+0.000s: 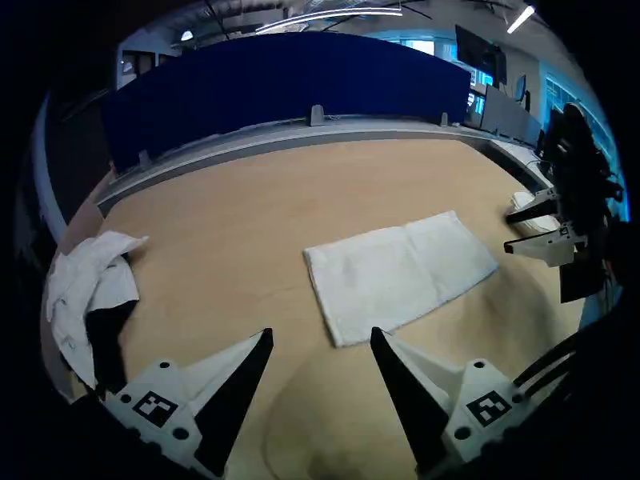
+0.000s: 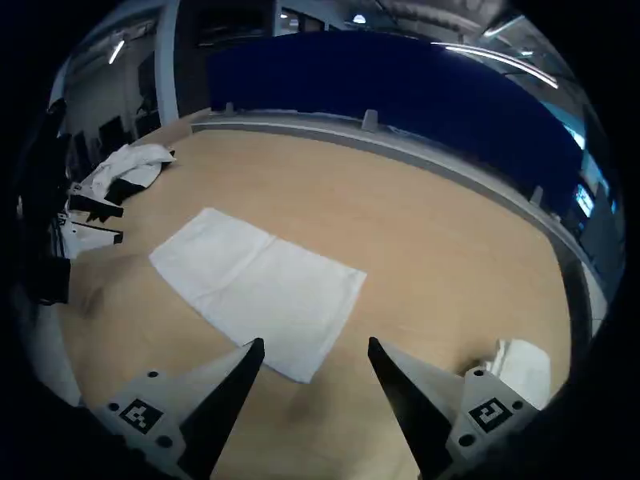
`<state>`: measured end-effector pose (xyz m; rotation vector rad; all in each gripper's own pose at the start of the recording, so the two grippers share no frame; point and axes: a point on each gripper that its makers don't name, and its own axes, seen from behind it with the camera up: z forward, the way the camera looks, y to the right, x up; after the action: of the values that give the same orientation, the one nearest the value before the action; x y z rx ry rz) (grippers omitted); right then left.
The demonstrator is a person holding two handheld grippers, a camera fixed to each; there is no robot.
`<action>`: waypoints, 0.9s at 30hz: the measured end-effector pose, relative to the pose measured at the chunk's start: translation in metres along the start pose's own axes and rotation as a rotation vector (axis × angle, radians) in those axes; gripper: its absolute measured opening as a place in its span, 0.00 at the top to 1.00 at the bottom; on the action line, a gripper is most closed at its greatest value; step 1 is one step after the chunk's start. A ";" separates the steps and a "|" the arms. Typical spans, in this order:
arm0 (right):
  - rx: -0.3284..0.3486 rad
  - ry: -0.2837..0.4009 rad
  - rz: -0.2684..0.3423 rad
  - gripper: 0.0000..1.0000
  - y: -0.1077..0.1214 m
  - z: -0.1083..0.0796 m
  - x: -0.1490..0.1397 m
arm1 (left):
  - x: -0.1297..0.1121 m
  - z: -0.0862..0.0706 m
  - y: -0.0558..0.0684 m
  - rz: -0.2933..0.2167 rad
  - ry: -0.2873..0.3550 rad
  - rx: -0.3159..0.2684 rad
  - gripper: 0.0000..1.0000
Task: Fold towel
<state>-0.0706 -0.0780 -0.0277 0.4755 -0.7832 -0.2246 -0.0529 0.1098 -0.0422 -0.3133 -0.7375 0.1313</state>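
Evidently limp and light, the towel (image 1: 400, 272) is lying on the desk (image 1: 240, 208), one o'clock from the left tool (image 1: 321, 331), eleven from the right tool (image 2: 314, 341). Both are gaping empty; pinching corners is looking wisest.

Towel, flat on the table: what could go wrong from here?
1. The towel lies flat on the table; the open left gripper may slide over its edge and miss.
2. The open right gripper sits near the other end; uneven lifts could skew the fold.
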 end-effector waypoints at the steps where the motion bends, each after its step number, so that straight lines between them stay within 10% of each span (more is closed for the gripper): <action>1: 0.006 -0.005 -0.009 0.00 -0.001 0.001 -0.001 | -0.002 -0.003 -0.001 -0.007 0.001 0.006 0.10; 27: 0.065 -0.094 -0.097 0.03 -0.015 0.017 -0.028 | -0.038 -0.049 -0.017 -0.095 -0.003 0.077 0.10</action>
<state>-0.1028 -0.0861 -0.0423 0.5684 -0.8624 -0.3146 -0.0469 0.0738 -0.0952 -0.2044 -0.7470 0.0698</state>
